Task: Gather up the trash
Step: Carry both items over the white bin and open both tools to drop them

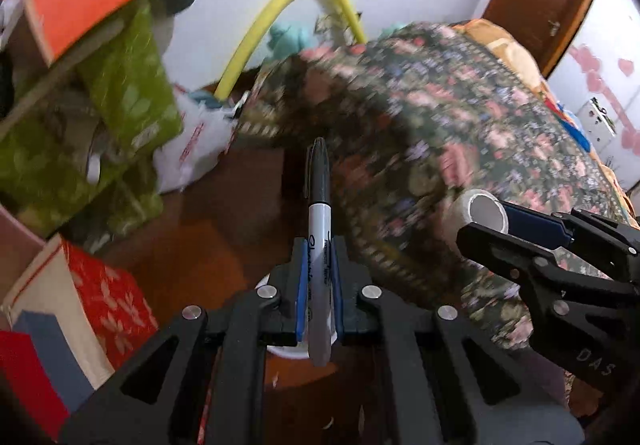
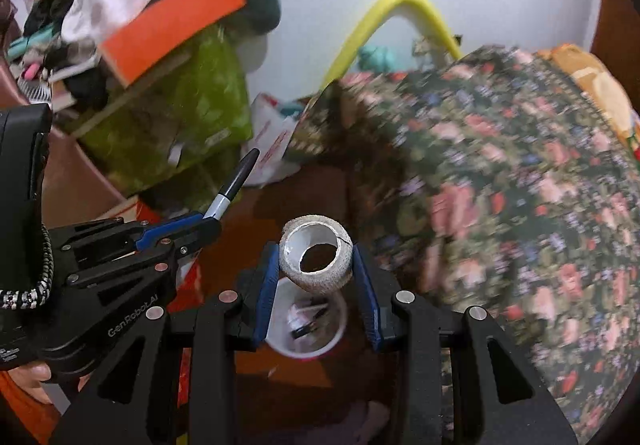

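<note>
My left gripper (image 1: 319,273) is shut on a black-capped Sharpie marker (image 1: 319,229) that points forward; it also shows in the right wrist view (image 2: 234,187). My right gripper (image 2: 318,265) is shut on a white tape roll (image 2: 316,259) with a hollow core, also seen in the left wrist view (image 1: 478,215). Both are held above a small white bin (image 2: 334,341) on the brown floor. The bin holds some small scraps. Only its rim shows under the left gripper in the left wrist view (image 1: 286,351).
A bed with a floral cover (image 2: 520,185) fills the right side. A messy pile of green bags (image 1: 132,93), an orange box (image 2: 172,21) and clothes stands at left. A yellow hoop (image 1: 288,1) leans on the white wall. A red box (image 1: 108,301) lies low left.
</note>
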Motion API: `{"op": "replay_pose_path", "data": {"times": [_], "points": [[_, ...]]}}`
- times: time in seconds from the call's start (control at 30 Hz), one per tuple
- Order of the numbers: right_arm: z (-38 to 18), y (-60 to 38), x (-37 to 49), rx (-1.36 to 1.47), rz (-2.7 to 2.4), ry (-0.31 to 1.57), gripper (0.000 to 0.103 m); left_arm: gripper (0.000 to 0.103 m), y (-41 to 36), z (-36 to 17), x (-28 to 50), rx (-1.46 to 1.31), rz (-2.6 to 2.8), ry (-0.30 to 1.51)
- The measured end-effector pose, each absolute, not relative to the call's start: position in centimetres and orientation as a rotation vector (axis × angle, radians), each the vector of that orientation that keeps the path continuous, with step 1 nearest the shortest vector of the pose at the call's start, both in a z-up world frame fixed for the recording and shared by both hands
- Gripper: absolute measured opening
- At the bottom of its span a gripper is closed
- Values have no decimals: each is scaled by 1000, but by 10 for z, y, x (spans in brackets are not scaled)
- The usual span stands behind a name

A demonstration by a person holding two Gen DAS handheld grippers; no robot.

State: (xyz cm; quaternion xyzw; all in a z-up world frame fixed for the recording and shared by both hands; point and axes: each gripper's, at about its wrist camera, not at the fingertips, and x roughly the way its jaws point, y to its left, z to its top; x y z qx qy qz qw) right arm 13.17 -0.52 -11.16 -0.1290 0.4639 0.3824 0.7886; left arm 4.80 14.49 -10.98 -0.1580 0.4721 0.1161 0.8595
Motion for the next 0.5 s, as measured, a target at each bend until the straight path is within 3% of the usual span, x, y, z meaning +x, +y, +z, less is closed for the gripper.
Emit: {"op": "replay_pose_path", "data": {"times": [0.5], "points": [[-172, 42, 138, -323, 895, 1225, 36, 10, 174, -187, 50, -454, 237, 1131]]}}
